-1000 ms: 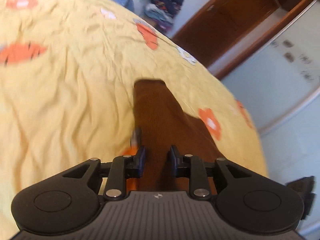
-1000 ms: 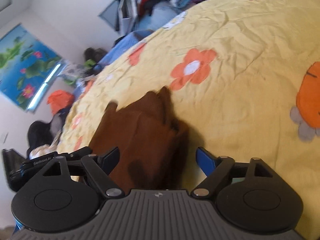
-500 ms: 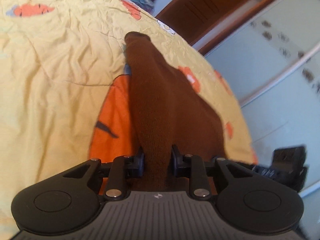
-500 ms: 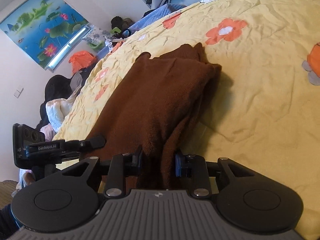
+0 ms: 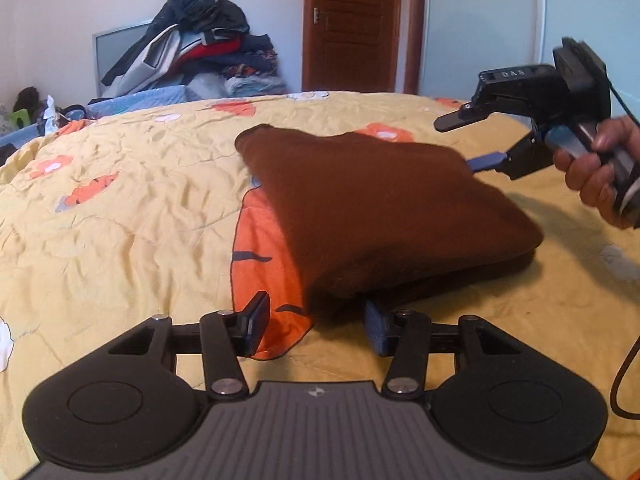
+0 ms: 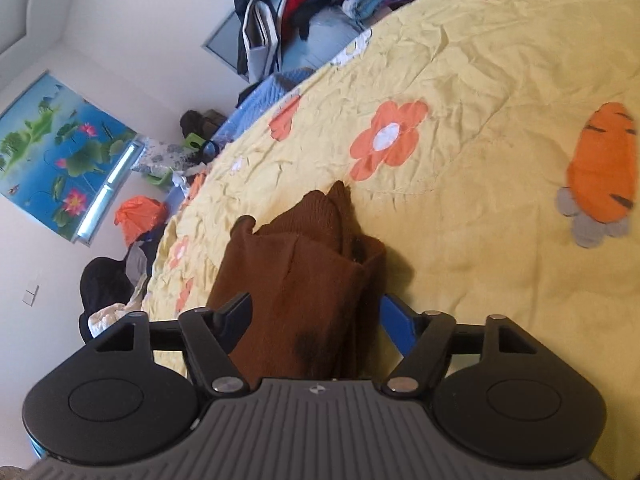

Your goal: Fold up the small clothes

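A folded brown knitted garment [image 5: 384,212] lies on a bed's yellow flowered quilt [image 5: 120,208]. The left claw [image 5: 316,328] is opening, its nearest corner between the jaws, unpinched. The right claw [image 6: 316,320] is opening too, straddling the cloth. Best to draw both back gently so the fold stays flat.

Soft daylight, fisheye-bent edges, perhaps slight blur

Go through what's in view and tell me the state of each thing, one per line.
Brown garment: folded, lying on the bed.
Left gripper: jaws opening, garment corner between them, unpressed.
Right gripper: jaws opening, garment between them.
Yellow bedspread: spread, wrinkled.
Wooden door: closed.
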